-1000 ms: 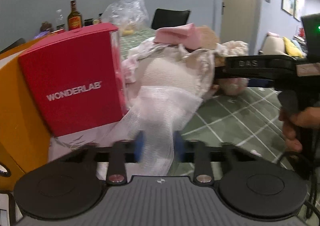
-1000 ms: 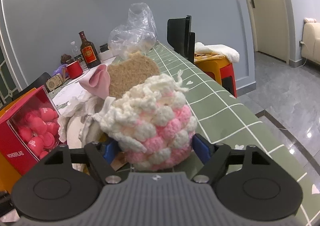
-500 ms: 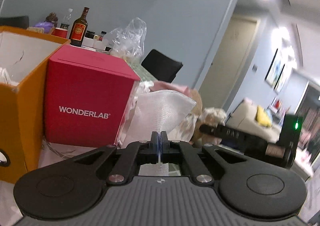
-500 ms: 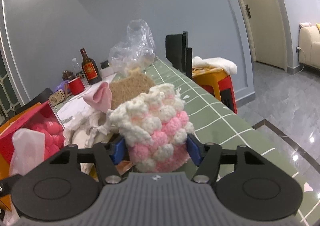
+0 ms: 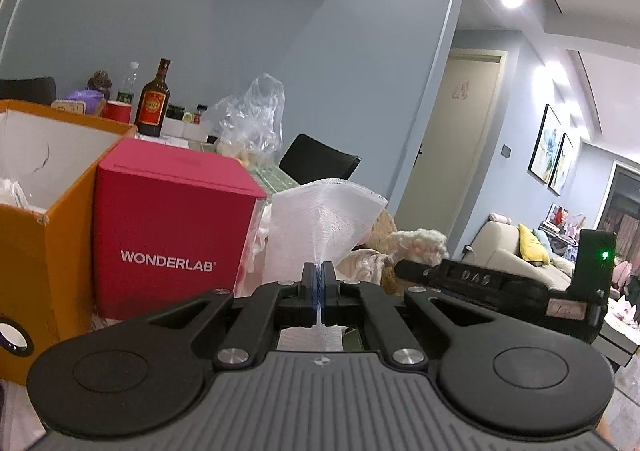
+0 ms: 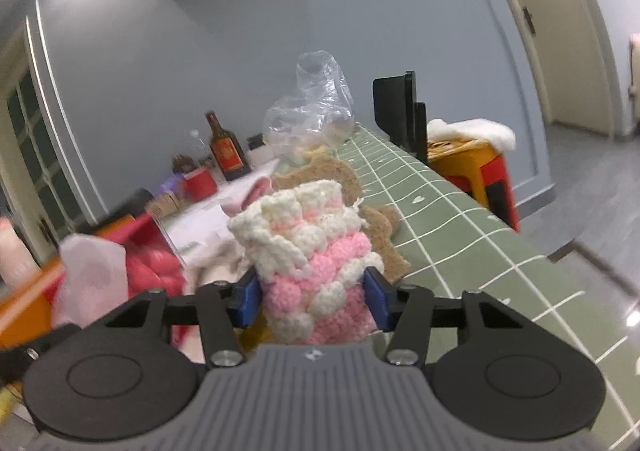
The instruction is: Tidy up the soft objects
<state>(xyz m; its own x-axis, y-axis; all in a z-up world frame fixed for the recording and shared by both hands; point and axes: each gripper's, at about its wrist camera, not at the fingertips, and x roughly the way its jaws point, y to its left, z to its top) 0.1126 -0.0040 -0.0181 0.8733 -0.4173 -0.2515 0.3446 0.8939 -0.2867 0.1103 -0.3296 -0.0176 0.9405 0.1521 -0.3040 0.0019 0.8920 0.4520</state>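
Above green surface (image 6: 448,211): left hand-held gripper (image 5: 319,291) pinching white mesh cloth (image 5: 324,219); right hand-held gripper (image 6: 312,299) clamping pink-and-cream crochet pouch (image 6: 312,251).

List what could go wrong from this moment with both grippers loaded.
The left gripper pinches the white mesh cloth only by a thin gathered strip, so it may slip free. The crocheted pouch bulges above the right gripper and could squeeze out. The right-wrist view is blurred, so aiming at the orange box is uncertain.

White mesh cloth (image 5: 326,219), pink-white crocheted pouch (image 6: 312,251)
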